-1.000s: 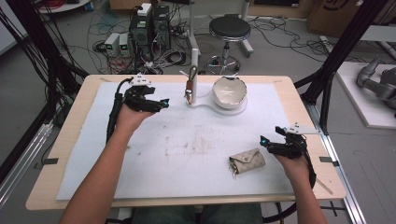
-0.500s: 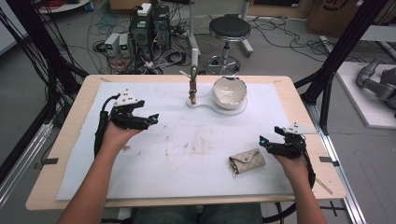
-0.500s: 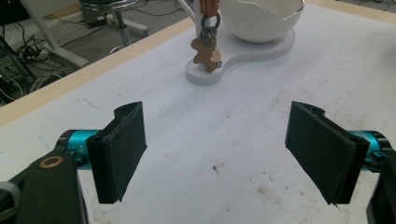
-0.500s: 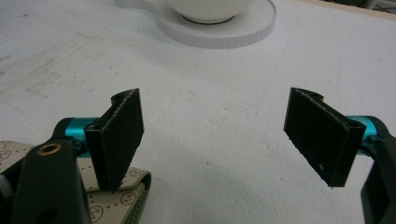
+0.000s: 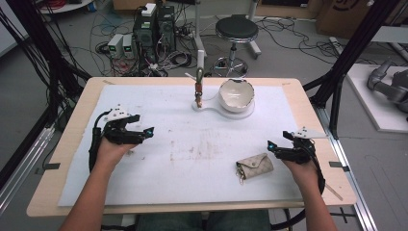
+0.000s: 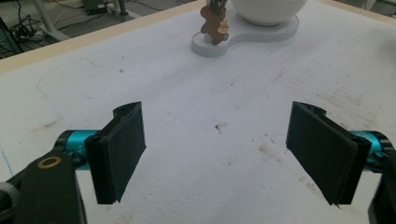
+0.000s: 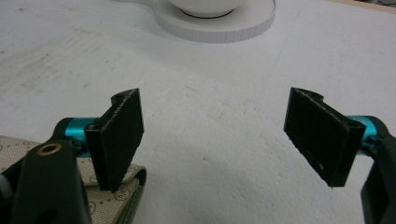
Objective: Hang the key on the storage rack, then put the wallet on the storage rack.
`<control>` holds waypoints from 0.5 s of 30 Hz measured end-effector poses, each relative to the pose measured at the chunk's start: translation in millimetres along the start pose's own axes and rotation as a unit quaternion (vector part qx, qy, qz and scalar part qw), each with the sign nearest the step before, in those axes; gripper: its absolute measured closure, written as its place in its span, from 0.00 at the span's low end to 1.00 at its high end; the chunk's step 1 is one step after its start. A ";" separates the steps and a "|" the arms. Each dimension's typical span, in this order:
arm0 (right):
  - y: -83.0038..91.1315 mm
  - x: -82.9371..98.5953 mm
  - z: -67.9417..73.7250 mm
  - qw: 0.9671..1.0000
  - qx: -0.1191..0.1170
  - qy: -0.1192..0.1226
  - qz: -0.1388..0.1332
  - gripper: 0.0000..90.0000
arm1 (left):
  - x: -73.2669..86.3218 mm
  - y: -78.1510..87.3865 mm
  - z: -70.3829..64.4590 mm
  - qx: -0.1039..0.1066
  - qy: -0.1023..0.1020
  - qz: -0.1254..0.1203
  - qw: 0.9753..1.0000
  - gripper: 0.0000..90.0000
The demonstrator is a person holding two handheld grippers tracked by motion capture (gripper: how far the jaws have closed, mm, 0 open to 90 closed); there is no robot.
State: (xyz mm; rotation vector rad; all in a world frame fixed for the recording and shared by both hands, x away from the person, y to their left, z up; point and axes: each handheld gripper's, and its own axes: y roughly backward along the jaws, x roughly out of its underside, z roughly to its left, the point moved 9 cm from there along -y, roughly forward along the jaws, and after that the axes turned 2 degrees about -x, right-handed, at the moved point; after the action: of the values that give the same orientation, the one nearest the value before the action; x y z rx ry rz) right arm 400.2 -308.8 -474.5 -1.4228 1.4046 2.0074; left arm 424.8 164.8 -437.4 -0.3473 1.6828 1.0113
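- The white bowl (image 6: 268,9) was cut off by the top edge in both gripper views.
- The key pouch (image 7: 114,189), beside the bowl's stand, ran off the bottom edge.
- The small brown figure (image 5: 198,90) on the stand was too small to identify.

Two tongs, left tongs (image 5: 148,131) and right tongs (image 5: 270,145), one beige pouch (image 5: 254,165), one white bowl (image 5: 236,94), one white stand (image 5: 226,108), one brown hanging figure (image 5: 198,90), one white mat (image 5: 192,159), one surface (image 5: 308,103), one stool (image 5: 236,29)

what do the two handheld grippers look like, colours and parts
Both the left gripper and right gripper are black, with flat rectangular black pads, teal metal joints, a brass-ringed pivot, a grey three-cornered plate on top and a trailing black cable. The forearms are bare, no sleeves.
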 end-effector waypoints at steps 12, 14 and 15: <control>-2.7 -2.6 -0.7 1.000 0.002 0.002 -0.001 0.23 | 0.7 -5.0 -21.6 0.026 -0.006 -0.006 1.000 0.22; -4.7 -4.2 -2.2 1.000 0.003 0.001 -0.001 0.23 | 1.0 -4.6 -26.6 0.031 -0.006 -0.008 0.999 0.22; -5.3 -4.3 -2.9 1.000 0.004 0.000 0.000 0.23 | 1.0 -4.6 -29.4 0.033 -0.007 -0.008 0.999 0.22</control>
State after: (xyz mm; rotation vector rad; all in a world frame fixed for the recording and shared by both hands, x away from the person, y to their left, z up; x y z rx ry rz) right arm 407.5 -307.6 -473.7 -1.4198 1.4112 1.9996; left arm 408.5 139.9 -438.9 -0.3081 1.6947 0.9420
